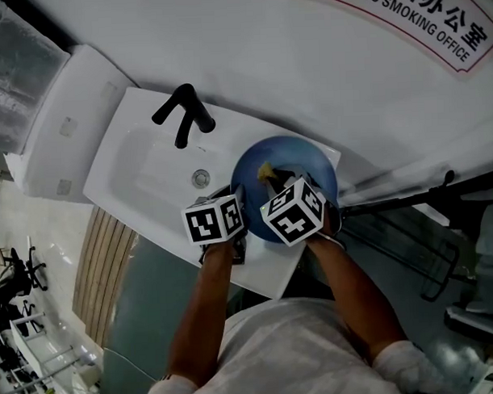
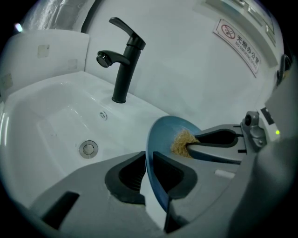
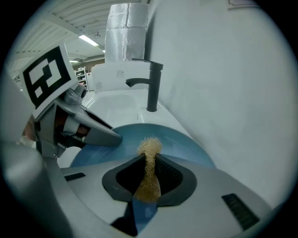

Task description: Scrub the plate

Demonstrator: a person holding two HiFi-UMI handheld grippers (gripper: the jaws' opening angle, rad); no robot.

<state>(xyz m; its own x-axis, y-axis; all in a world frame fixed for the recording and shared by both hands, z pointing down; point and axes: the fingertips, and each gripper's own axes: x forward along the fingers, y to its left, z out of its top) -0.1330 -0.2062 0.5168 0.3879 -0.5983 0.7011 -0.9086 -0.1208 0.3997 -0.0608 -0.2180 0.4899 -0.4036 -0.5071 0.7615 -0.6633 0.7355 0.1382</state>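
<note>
A blue plate stands on edge over the right end of a white sink. My left gripper is shut on its rim; in the left gripper view the plate runs edge-on between the jaws of that gripper. My right gripper is shut on a tan fibrous scrubber, whose tuft presses on the plate's face. From the left gripper view, the scrubber shows against the plate, at the tips of the right gripper.
The white sink has a black faucet and a round drain. A white wall with a no-smoking sign rises just behind the plate. A white box-like unit adjoins the sink on its left.
</note>
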